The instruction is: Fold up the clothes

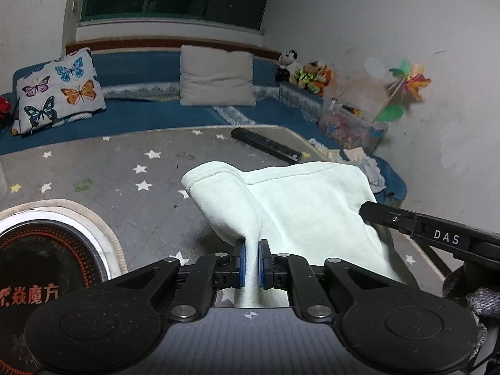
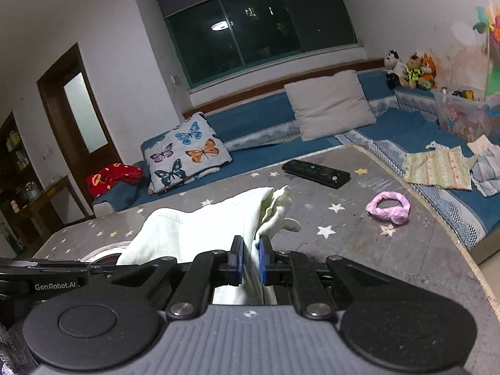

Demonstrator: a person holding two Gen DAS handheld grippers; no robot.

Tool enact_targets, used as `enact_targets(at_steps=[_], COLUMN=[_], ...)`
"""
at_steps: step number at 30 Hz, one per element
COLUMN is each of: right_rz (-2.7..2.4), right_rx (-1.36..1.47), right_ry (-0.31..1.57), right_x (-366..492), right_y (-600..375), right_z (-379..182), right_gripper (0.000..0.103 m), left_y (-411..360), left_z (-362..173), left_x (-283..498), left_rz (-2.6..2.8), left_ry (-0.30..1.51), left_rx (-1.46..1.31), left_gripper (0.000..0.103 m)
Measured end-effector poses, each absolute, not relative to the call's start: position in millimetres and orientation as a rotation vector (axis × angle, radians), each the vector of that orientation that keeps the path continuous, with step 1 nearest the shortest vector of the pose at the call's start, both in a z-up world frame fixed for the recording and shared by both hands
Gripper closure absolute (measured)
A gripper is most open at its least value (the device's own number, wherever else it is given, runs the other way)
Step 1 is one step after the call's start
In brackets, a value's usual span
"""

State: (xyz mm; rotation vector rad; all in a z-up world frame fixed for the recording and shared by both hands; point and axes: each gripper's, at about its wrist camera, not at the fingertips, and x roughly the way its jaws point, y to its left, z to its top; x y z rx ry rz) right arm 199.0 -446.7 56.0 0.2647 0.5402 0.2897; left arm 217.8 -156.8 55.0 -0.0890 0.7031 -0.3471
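My left gripper (image 1: pixel 252 261) clenches the pale green garment (image 1: pixel 300 206); my right gripper (image 2: pixel 251 257) pinches its right edge above the starry mat (image 2: pixel 359 243).

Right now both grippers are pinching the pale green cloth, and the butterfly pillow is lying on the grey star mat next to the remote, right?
Nearly. Both the left gripper and the right gripper are shut on the pale green cloth. But the butterfly pillow isn't on the grey star mat; it's on the blue sofa behind it. Only the remote lies on the mat, as the right wrist view shows.
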Motion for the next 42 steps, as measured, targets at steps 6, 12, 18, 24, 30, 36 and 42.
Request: enact_targets(at_steps=[6,12,18,24,30,36,42], right_rz=[0.227,0.259,0.344,0.355,0.288,0.253,0.225], right_rx=[0.263,0.263,0.258,0.206,0.26,0.237,0.244], right_ry=[0.59,0.616,0.649,0.713,0.666,0.672,0.633], right_x=[215,199,171,143,126,121,104], right_y=[-454,-461,-451,-444,-457,-453,-454], right_z=[31,25,25,5,8,-2,3], right_gripper=[0.089,0.089,0.089,0.09,0.088,0.077,0.049], left_y=[-151,-139,-148,-151,-140,-132,-126], left_z=[27,22,14,0,-3,-4,-3], left_x=[230,214,183,163,146,128,108], left_rz=[-0.303,-0.317,-0.385,-0.402,-0.384,-0.362,-0.344], left_ry=[0.767,0.766,0.79,0.825,0.826,0.829,0.815], left_rx=[-0.054,-0.052,-0.02,0.007,-0.005,-0.017,-0.005], left_gripper=[0.091,0.09,0.081,0.081,0.07,0.059,0.036])
